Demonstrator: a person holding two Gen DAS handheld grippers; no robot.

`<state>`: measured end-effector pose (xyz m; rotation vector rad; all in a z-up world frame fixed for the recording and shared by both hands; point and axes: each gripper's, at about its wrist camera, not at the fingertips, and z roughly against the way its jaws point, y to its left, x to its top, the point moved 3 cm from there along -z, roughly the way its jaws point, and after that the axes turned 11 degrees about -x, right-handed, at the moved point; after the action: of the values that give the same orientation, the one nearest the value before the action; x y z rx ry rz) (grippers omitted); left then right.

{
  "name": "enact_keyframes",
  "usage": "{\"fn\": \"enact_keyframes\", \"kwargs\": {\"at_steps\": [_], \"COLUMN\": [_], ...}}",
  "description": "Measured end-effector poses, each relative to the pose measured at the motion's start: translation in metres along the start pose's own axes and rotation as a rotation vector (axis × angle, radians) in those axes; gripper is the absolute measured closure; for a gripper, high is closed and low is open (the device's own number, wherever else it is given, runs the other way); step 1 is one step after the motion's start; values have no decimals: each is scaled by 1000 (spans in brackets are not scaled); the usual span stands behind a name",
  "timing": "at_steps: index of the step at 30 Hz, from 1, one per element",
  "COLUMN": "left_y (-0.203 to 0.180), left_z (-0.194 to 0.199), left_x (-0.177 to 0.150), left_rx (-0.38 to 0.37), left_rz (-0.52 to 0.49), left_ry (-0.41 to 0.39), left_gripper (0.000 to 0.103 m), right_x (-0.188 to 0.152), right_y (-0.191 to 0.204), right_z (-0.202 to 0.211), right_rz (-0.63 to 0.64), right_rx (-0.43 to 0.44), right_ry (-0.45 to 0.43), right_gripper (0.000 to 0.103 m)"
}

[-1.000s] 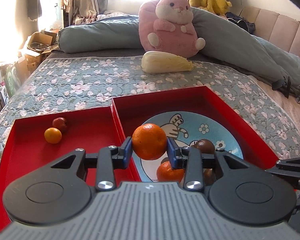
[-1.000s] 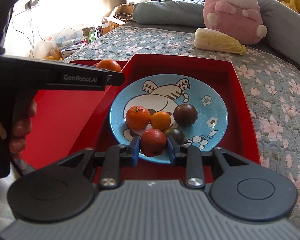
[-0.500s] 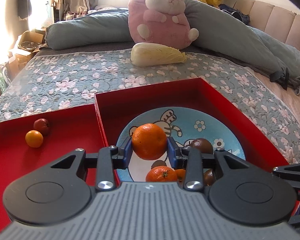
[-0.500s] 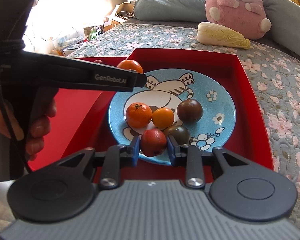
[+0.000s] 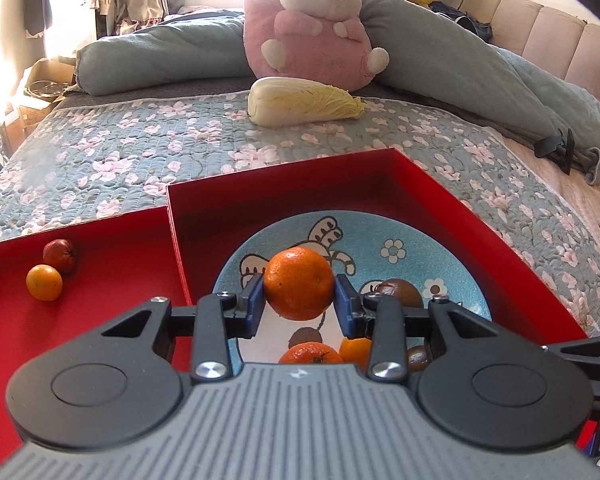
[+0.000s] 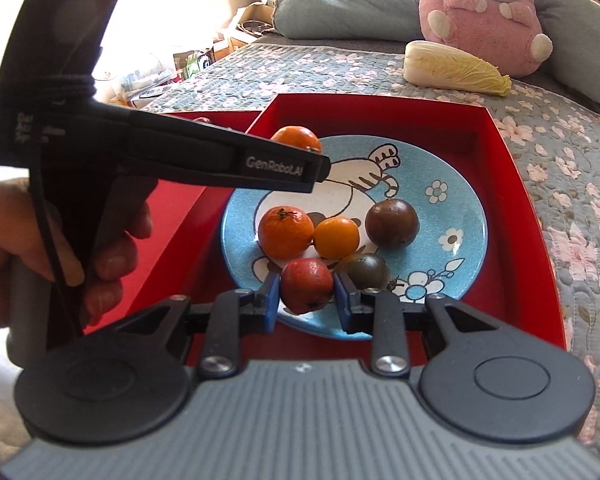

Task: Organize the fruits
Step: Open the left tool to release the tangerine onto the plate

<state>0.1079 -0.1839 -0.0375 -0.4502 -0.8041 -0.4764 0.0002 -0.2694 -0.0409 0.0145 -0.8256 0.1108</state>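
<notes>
Left gripper (image 5: 299, 307) clamps mandarin (image 5: 299, 282) mid-frame above blue plate (image 5: 452, 248); right gripper (image 6: 305, 300) grips red fruit (image 6: 307, 285) at plate's lower edge.

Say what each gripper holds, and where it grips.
Left gripper: orange mandarin, pinched at its sides. Right gripper: red fruit, likewise.

Left wrist view: the gripper body hides the lower halves of the stemmed orange (image 5: 310, 353) and small orange fruit (image 5: 355, 353) on the blue plate (image 5: 452, 256) — the dark fruit (image 5: 417, 357) beside them is a sliver. Right wrist view: the left gripper (image 6: 318, 168) covers most of the held orange (image 6: 296, 139) and the left red tray (image 6: 168, 216); the person's hand (image 6: 40, 248) is cut off at the left edge — blurred.
</notes>
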Motion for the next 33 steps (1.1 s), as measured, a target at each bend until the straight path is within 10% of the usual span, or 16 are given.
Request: {"fn": "enact_keyframes", "kwargs": {"at_steps": [23, 27, 33], "left_y": [0, -4, -9], "left_z": [-5, 0, 5], "left_x": [-2, -1, -1], "left_rx": [-21, -19, -37], "left_rz": [-9, -28, -45], "left_ry": [16, -12, -28], "left_gripper": [59, 38, 37], "right_x": [3, 5, 9], "right_y": [-2, -8, -15], "right_z": [-2, -1, -2], "right_rz": [1, -11, -23], "right_rx": [-12, -36, -68], "right_ry": [0, -10, -18], "right_gripper": [70, 70, 70]}}
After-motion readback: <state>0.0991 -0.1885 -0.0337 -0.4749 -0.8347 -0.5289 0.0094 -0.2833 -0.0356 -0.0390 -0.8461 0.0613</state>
